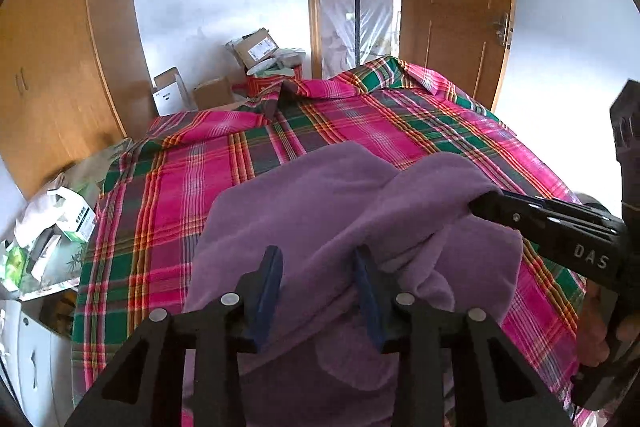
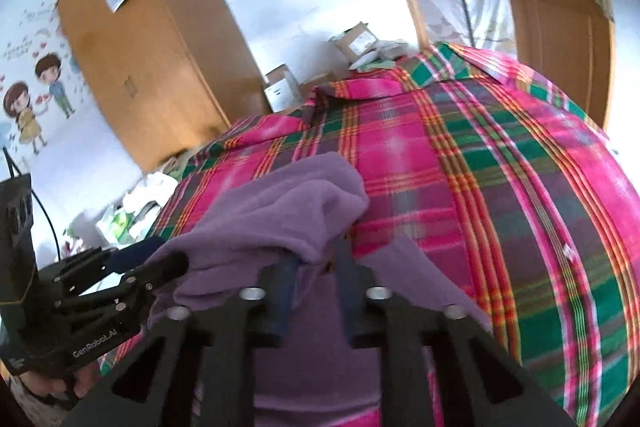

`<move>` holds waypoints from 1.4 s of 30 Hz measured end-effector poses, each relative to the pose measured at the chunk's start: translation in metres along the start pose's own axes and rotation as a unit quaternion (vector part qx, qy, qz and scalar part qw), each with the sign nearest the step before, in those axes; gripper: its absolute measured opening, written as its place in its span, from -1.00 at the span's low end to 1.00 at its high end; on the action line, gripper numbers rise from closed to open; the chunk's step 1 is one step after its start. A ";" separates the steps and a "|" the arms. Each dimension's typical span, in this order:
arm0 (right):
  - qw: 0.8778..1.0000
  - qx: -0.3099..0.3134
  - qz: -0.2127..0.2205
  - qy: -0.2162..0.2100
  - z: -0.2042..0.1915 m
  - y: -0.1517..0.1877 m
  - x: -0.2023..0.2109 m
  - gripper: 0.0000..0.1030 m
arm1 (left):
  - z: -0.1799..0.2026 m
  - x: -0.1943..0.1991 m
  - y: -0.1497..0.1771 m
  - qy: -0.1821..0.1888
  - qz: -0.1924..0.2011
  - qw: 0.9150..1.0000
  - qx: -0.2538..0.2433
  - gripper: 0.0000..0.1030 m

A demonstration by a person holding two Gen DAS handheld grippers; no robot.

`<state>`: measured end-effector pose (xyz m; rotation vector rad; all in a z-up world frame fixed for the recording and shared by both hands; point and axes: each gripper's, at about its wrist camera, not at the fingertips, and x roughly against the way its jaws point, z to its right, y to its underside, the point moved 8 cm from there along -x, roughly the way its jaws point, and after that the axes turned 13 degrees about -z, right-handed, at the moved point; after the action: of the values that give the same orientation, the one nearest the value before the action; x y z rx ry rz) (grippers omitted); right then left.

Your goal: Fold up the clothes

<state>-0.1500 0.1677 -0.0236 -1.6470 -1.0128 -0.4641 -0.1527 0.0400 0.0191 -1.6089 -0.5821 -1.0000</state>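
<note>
left tongs (image 1: 318,259): spread over purple garment (image 1: 312,195) | right tongs (image 2: 314,259): clamping it

You have one purple garment (image 1: 320,211) on one bed, which wears a single plaid sheet (image 1: 360,123). Two grippers are in view: left gripper (image 1: 318,259), right gripper (image 2: 312,259). Beyond the bed's far edge you see three cardboard boxes (image 1: 256,47), plus one wardrobe (image 2: 160,39).
</note>
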 end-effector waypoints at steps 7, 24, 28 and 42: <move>1.000 0.024 0.017 -0.009 -0.015 -0.014 0.004 -0.85 | -0.004 -0.013 -0.005 0.020 -0.022 1.000 -0.003 -0.82; 0.998 0.050 0.004 -0.031 -0.038 -0.016 -0.002 -0.78 | -0.062 -0.002 -0.025 0.024 0.004 0.997 0.075 -0.95; 0.998 0.048 -0.022 -0.030 -0.034 0.009 -0.007 -0.49 | -0.075 -0.005 -0.024 0.012 0.005 0.996 0.092 -0.95; 0.976 0.001 -0.100 -0.192 -0.076 0.018 -0.055 0.06 | -0.129 -0.005 -0.012 -0.011 0.014 0.987 0.160 -0.95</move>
<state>-0.1517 0.0757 -0.0496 -1.6757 -1.4744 -0.2774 -0.2043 -0.0791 0.0271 -1.3409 -0.6957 -0.8234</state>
